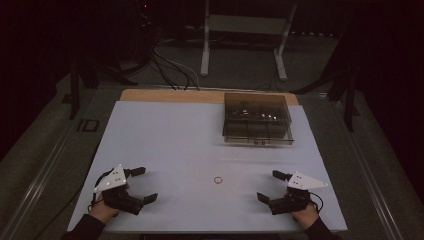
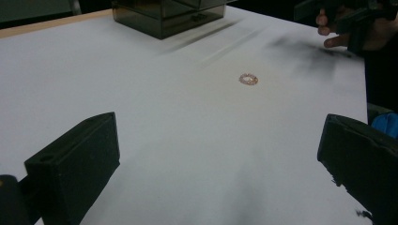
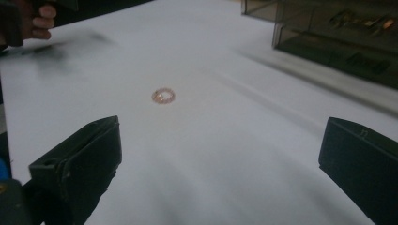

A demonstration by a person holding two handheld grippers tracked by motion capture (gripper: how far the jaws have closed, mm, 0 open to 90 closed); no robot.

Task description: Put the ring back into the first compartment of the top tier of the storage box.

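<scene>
I see a white table (image 1: pixel 165 135) in a dark room. A little pinkish ring (image 1: pixel 217 179) lies flat on it, near my side and about in the middle between my two grippers. Nothing touches the ring.

My left gripper (image 1: pixel 141 184) sits at the near left part of the table, with a hand (image 1: pixel 102 210) holding it from behind. Its jaws are spread wide and there is nothing between them. In the left gripper view I look along its two black jaws, one at each side, and the ring (image 2: pixel 248 79) lies farther out on the white top, a bit to the right. It is well apart from the jaws.

My right gripper (image 1: pixel 272 186) sits at the near right part of the table, held by the other hand (image 1: pixel 306 215). Its jaws are spread wide too, and they hold nothing. In the right gripper view the ring (image 3: pixel 163 96) lies ahead and a bit to the left, well apart from the jaws.

At the far side of the table stands a see-through dark box (image 1: pixel 256 119) with small drawers. I see some small shiny things inside it, but they are too tiny for me to tell what they are. The box is well apart from the ring and from both grippers.
</scene>
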